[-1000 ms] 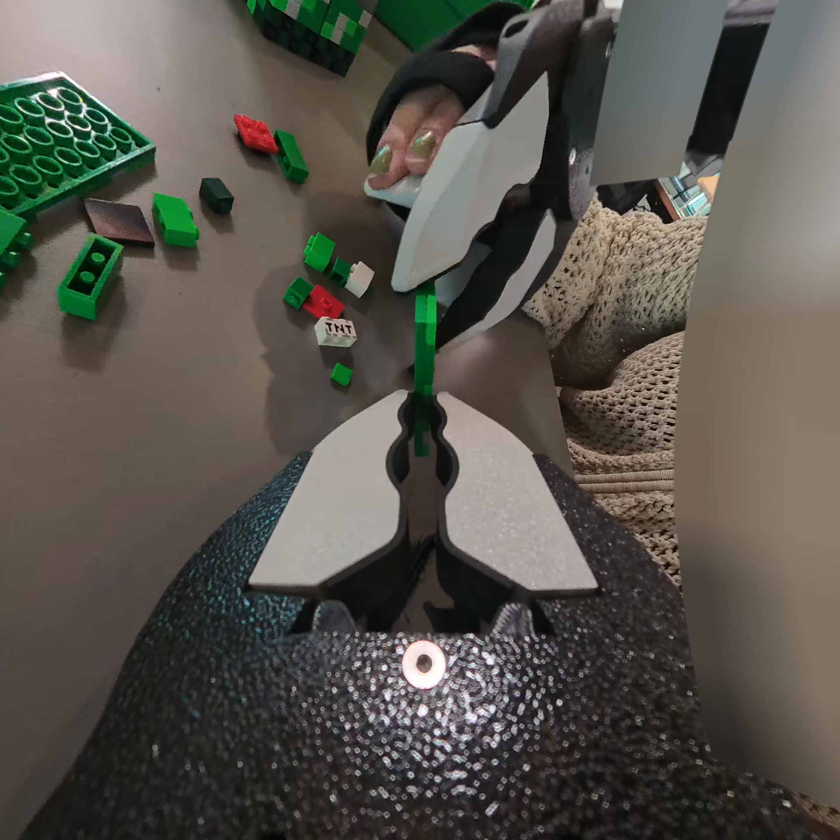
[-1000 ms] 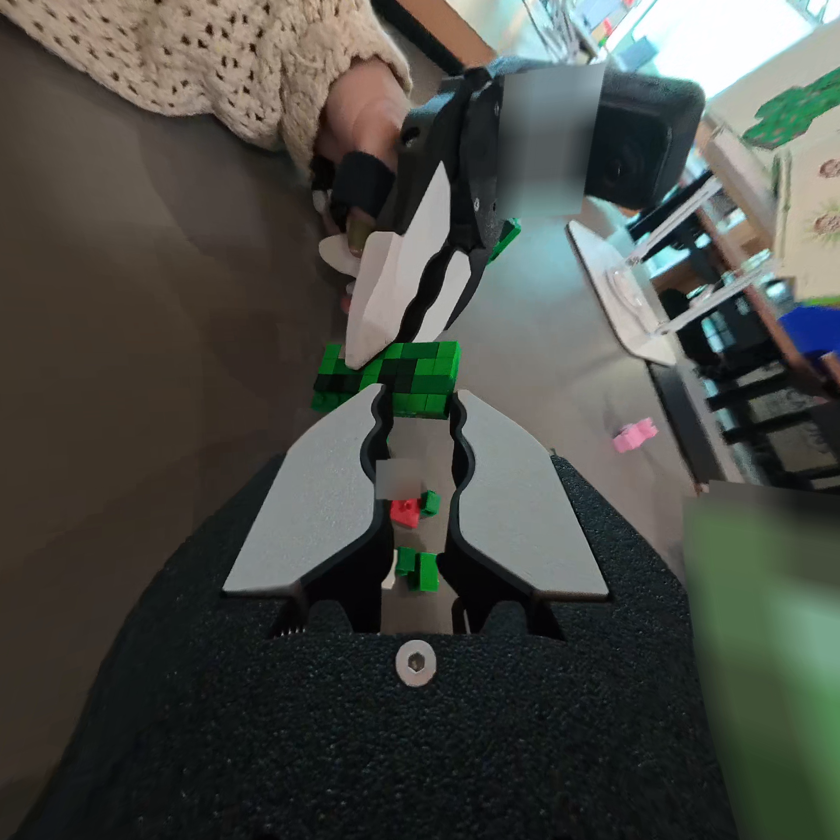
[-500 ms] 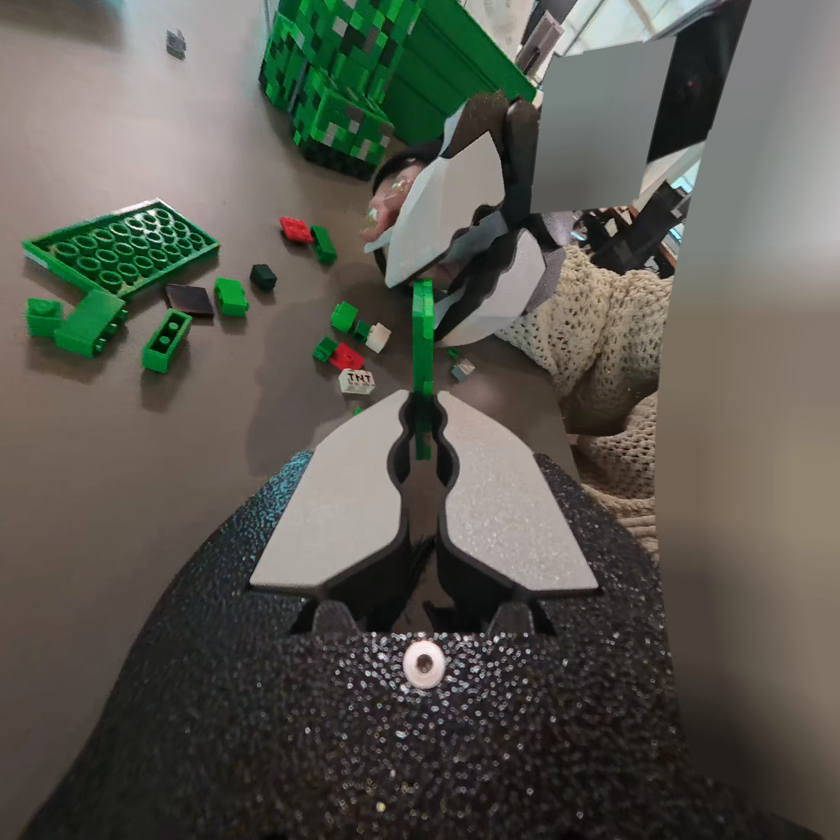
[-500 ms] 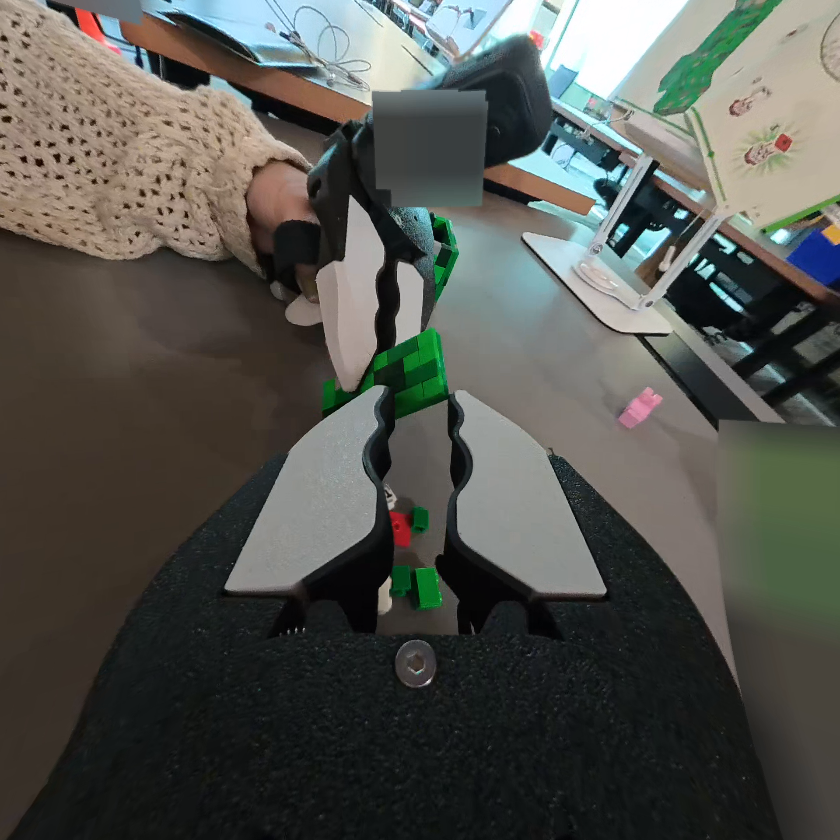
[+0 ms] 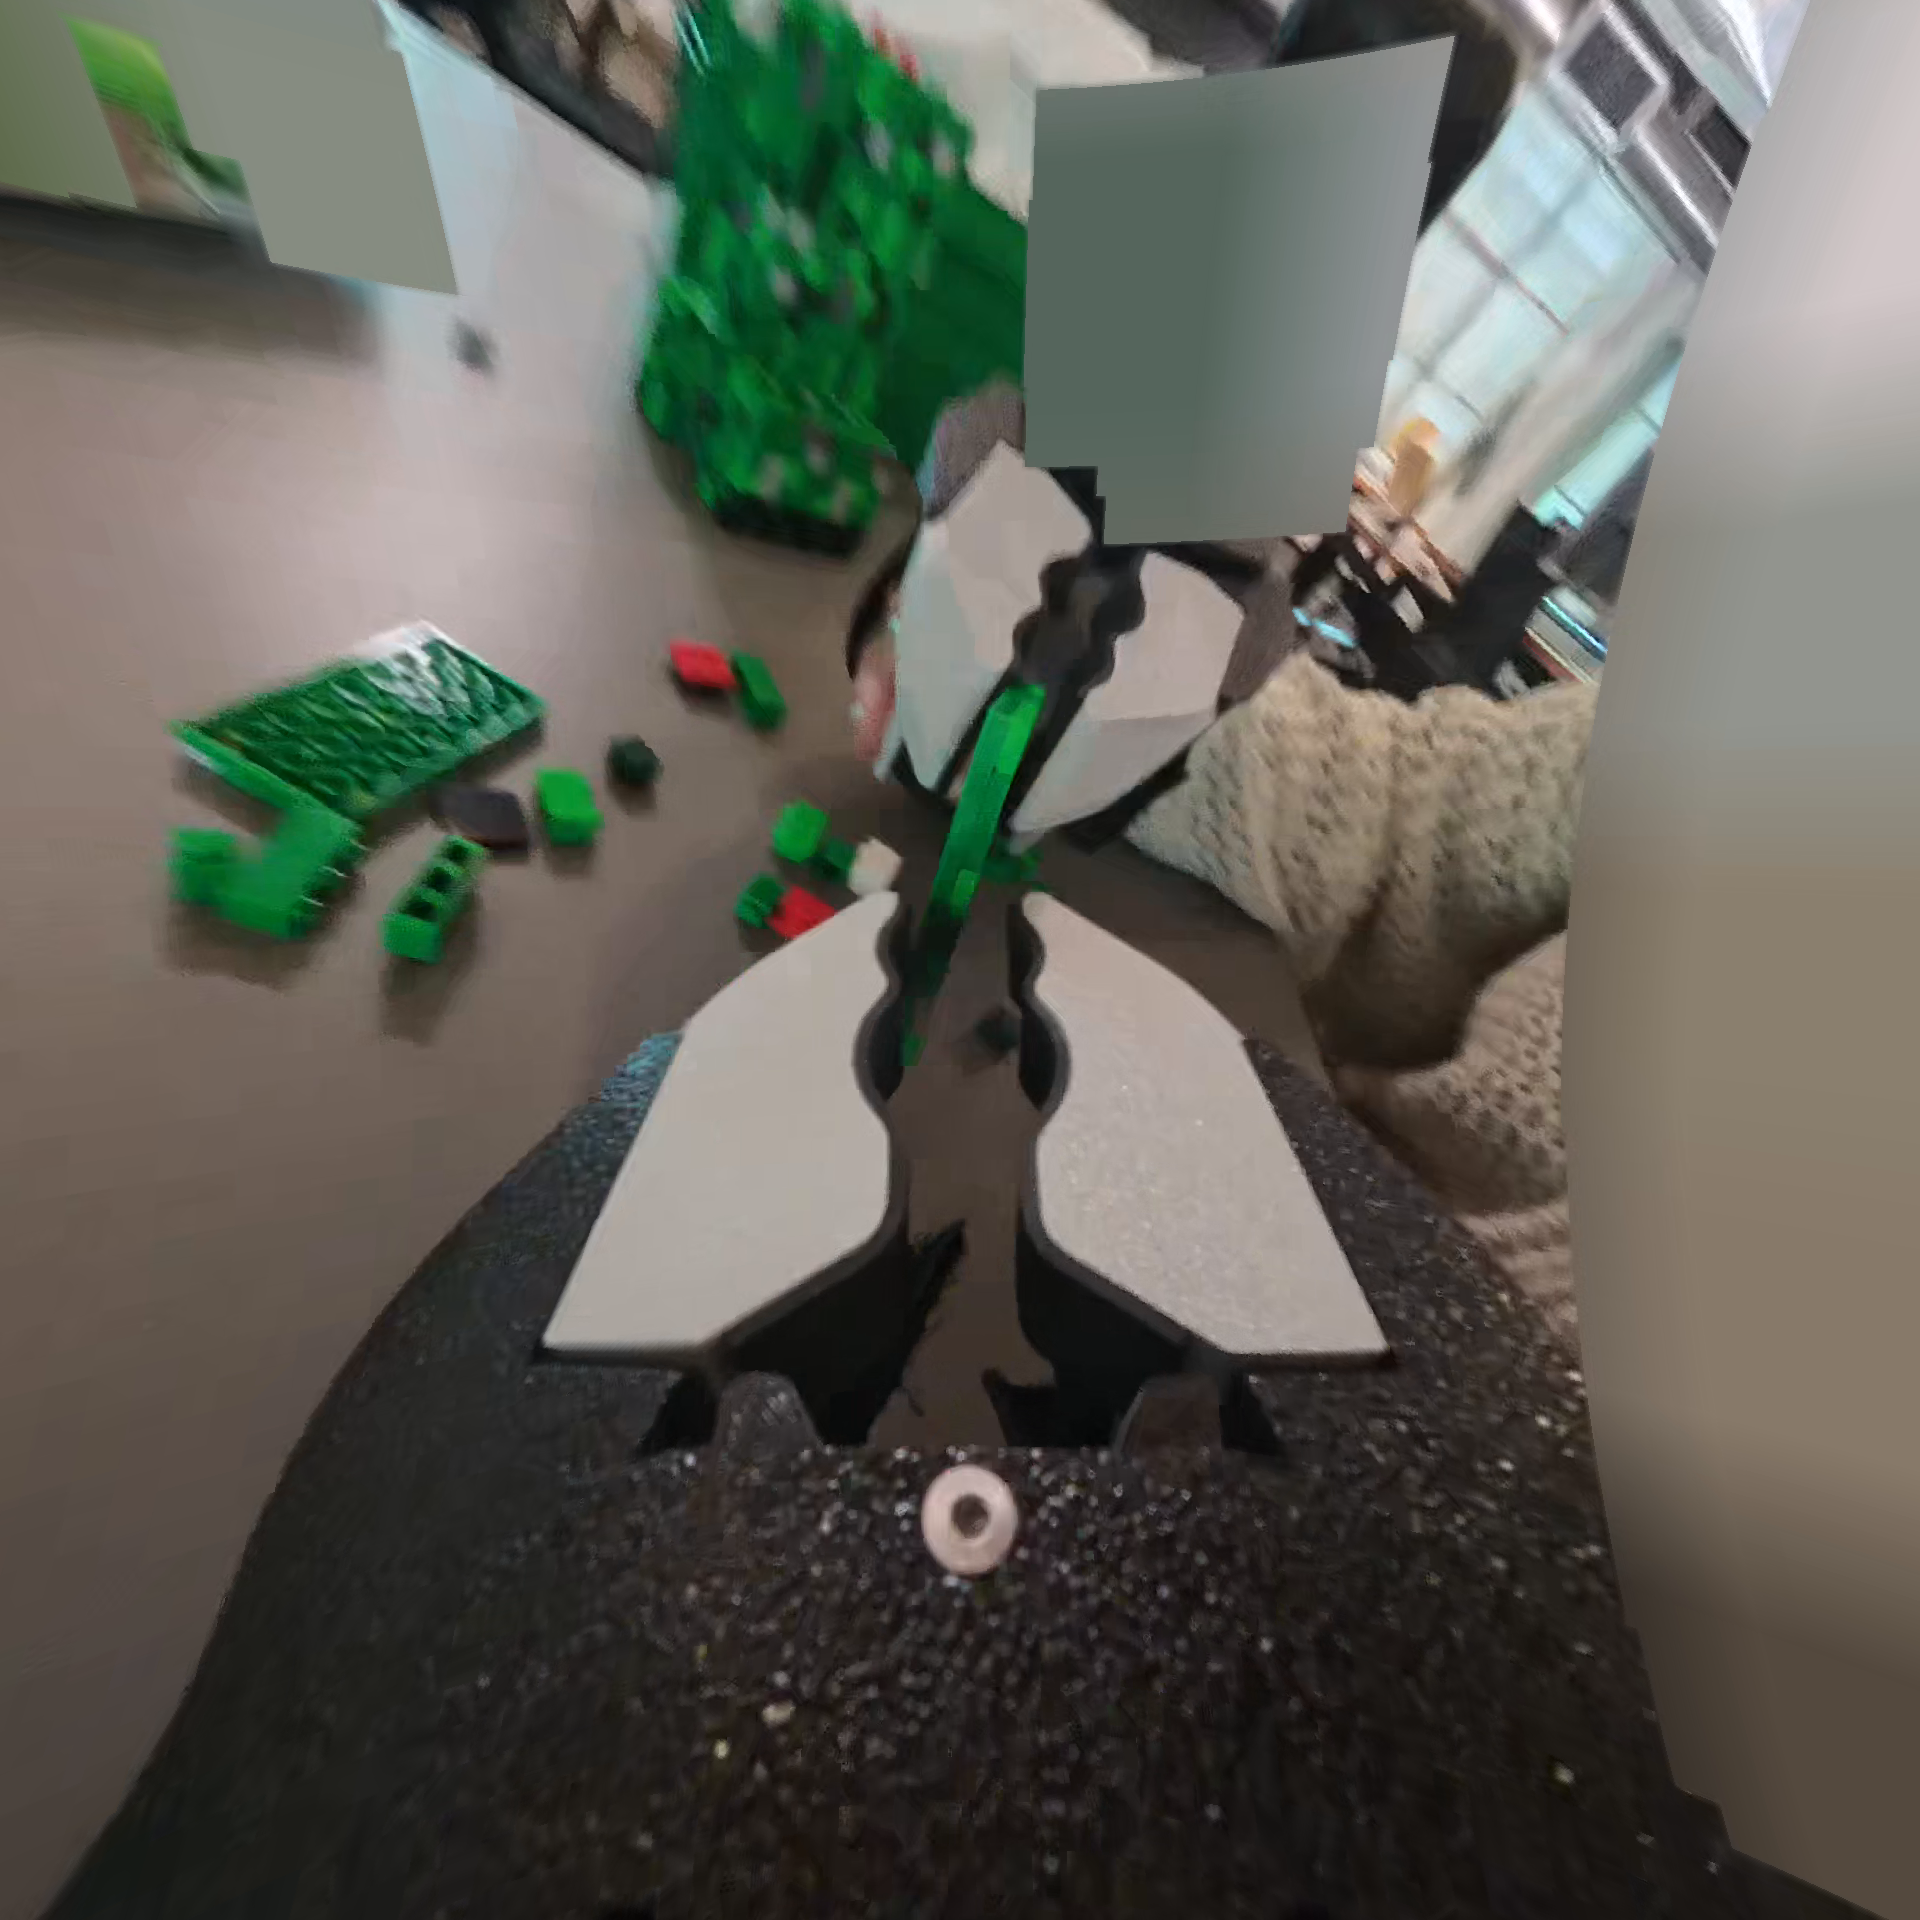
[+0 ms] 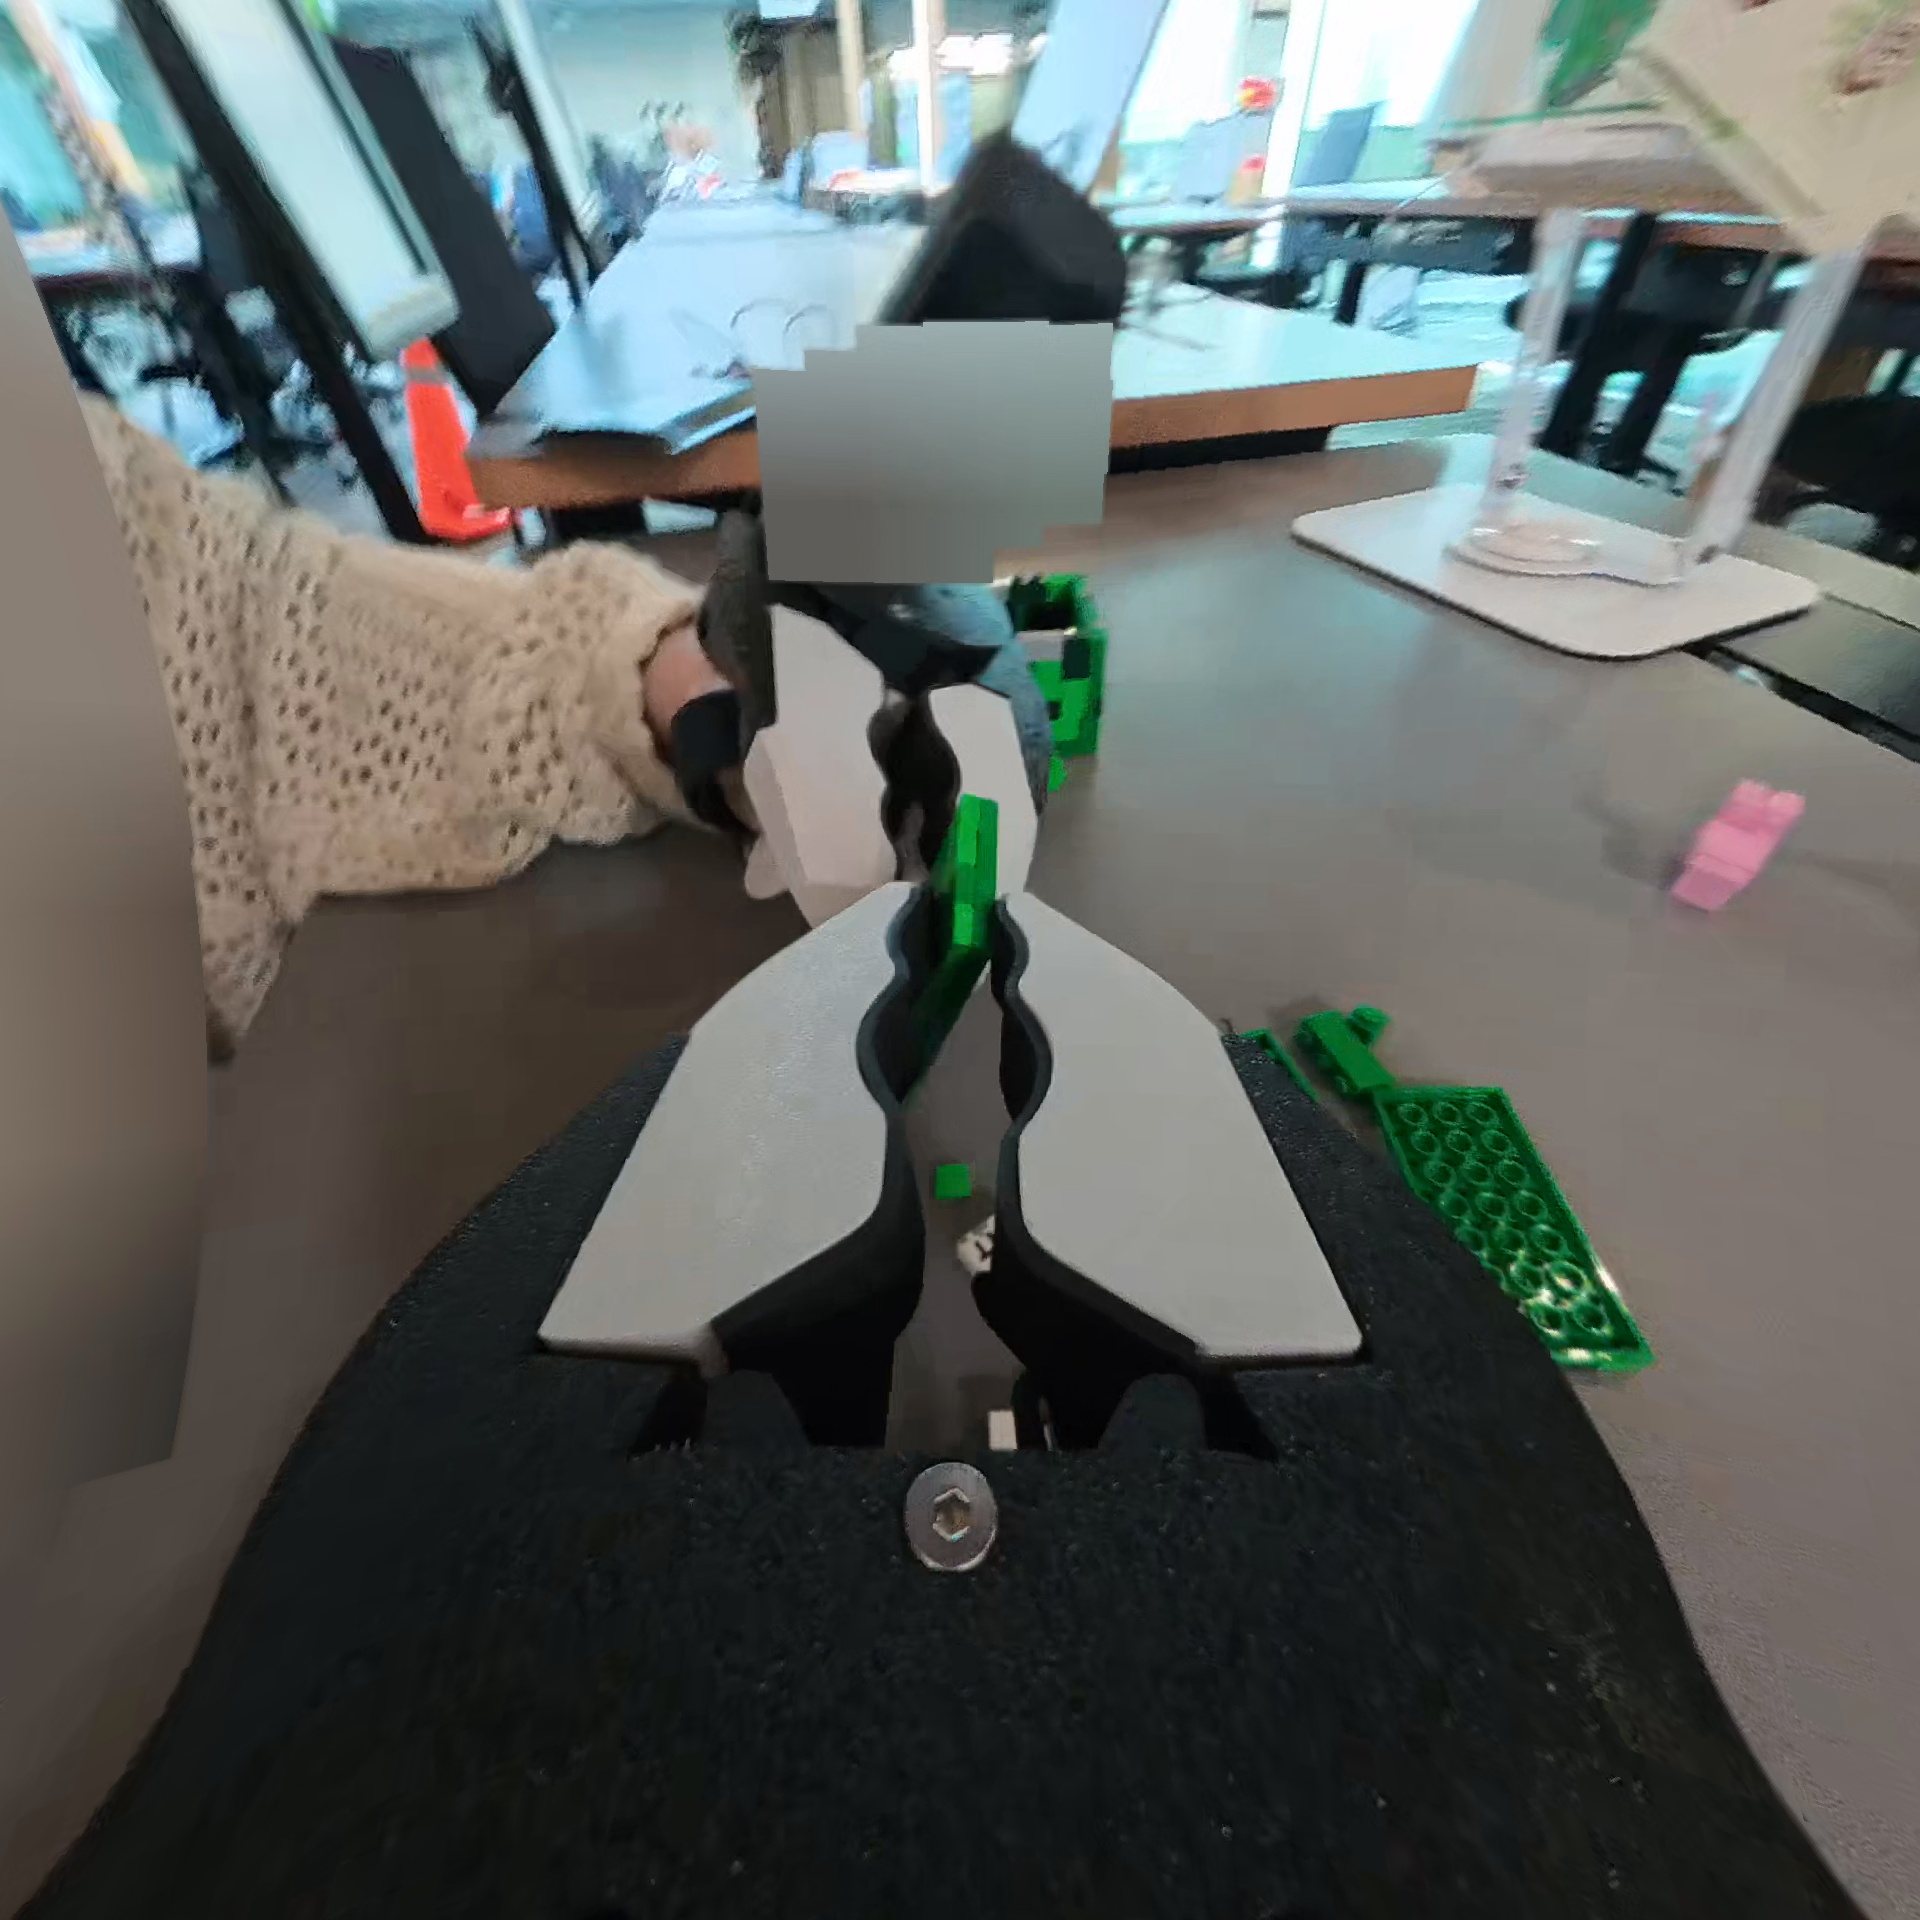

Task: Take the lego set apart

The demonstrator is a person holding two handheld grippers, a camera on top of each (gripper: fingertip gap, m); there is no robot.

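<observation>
Your glossy plastic green plate (image 5: 961, 852), matt grainy grey fingers (image 5: 748, 1122), chunky knit sleeve (image 5: 1382, 831) at 3 o'clock.

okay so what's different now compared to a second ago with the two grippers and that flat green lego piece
The left gripper has opened; a second ago it was clamped on the flat green lego piece, which now leans loose against one finger. The right gripper has closed in and now appears to pinch the piece's other end, which has tilted. Both views also swung upward. The loose bricks and green baseplate lie as before.
</observation>
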